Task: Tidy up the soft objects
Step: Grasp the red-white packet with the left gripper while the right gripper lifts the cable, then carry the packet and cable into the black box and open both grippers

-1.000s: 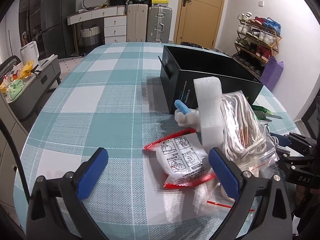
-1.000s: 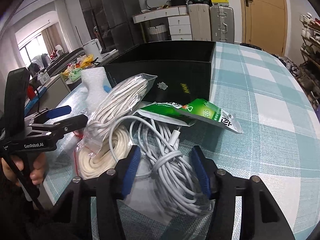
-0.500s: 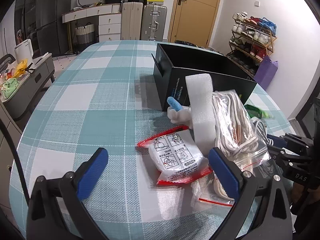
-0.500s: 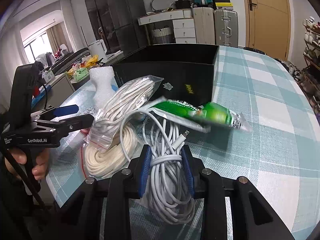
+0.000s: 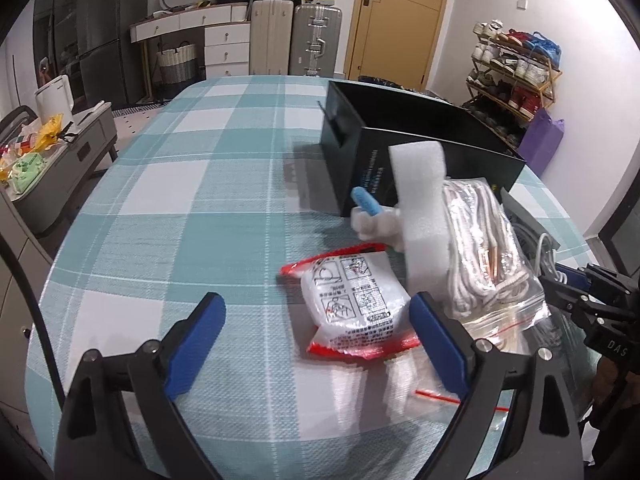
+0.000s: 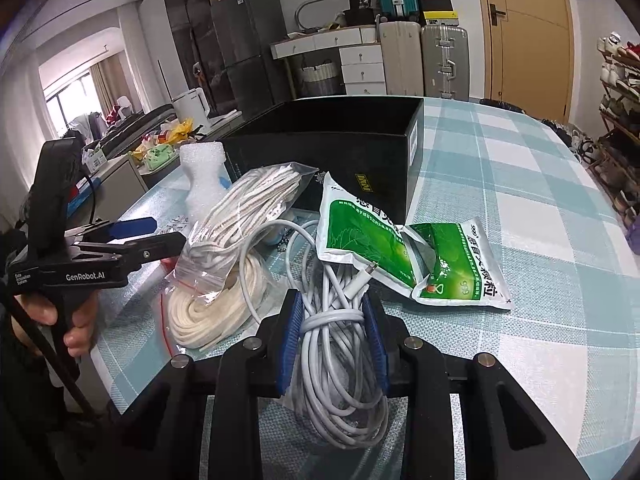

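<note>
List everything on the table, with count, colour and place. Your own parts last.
box: one, black, open-topped, far side of the pile.
foam piece: one, white, upright, in front of the box.
rope bag: one, clear with white rope, beside the foam.
cable bundle: one, white, nearest the right tongs.
green sachets: two, green and white, right of the rope bag.
red-edged packet: one, white, left of the rope bag.
tablecloth: one, teal and white check.
left tongs: open, nothing between them.
right tongs: shut on the cable bundle.

light: even indoor, window glare left | edges: fisheye-bent, dark corners | focus: slightly soft
</note>
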A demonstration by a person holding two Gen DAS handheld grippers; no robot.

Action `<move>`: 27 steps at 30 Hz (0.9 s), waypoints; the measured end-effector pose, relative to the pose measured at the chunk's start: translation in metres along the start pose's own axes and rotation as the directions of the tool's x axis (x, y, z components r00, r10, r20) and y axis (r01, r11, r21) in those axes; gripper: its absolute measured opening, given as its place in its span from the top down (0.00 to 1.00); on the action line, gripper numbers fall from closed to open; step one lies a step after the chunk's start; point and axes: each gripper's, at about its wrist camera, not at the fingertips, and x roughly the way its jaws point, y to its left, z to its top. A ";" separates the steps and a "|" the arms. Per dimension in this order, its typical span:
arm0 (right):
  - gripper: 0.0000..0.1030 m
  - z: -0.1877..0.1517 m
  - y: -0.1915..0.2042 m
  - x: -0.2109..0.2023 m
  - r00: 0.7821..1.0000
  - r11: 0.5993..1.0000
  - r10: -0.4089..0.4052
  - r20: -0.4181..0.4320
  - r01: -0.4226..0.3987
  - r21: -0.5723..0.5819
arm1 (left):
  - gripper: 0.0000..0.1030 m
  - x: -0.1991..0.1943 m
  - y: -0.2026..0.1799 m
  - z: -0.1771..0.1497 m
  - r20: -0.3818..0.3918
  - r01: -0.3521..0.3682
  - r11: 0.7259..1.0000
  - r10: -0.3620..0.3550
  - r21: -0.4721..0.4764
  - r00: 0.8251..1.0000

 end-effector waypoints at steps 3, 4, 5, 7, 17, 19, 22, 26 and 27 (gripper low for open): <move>0.70 -0.001 0.000 0.000 1.000 1.000 0.000 0.002 0.000 -0.001 | 0.11 0.001 0.000 0.000 -0.009 0.007 1.000 -0.007 0.000 1.000; 0.70 0.000 0.001 0.000 1.000 1.000 0.001 0.002 -0.001 -0.003 | 0.12 0.001 -0.001 0.001 -0.012 0.014 1.000 -0.014 0.001 1.000; 0.70 0.000 0.001 -0.001 1.000 1.000 0.003 0.003 -0.003 -0.004 | 0.12 0.002 -0.002 0.001 -0.015 0.020 1.000 -0.020 0.005 1.000; 0.70 0.000 0.002 -0.002 1.000 1.000 0.003 0.007 -0.003 -0.008 | 0.14 0.005 -0.006 0.001 -0.024 0.016 1.000 -0.015 0.019 1.000; 0.70 -0.002 0.006 -0.010 0.999 0.999 0.024 0.031 -0.024 -0.028 | 0.50 0.002 -0.014 0.000 -0.018 0.039 0.998 -0.038 0.051 0.999; 0.70 -0.002 0.007 -0.012 0.999 0.999 0.028 0.039 -0.026 -0.035 | 0.52 -0.002 -0.016 0.000 -0.002 0.042 0.998 -0.042 0.057 0.999; 0.70 -0.001 0.010 -0.016 0.998 0.999 0.036 0.052 -0.034 -0.040 | 0.52 -0.009 -0.015 0.001 0.020 0.043 0.998 -0.045 0.052 0.999; 0.70 0.001 0.012 -0.024 0.994 0.998 0.054 0.091 -0.050 -0.047 | 0.54 -0.022 -0.012 0.004 0.064 0.043 0.998 -0.046 0.047 0.997; 0.70 0.002 0.013 -0.025 0.994 0.998 0.054 0.095 -0.050 -0.048 | 0.55 -0.024 -0.011 0.005 0.069 0.041 0.998 -0.045 0.046 0.997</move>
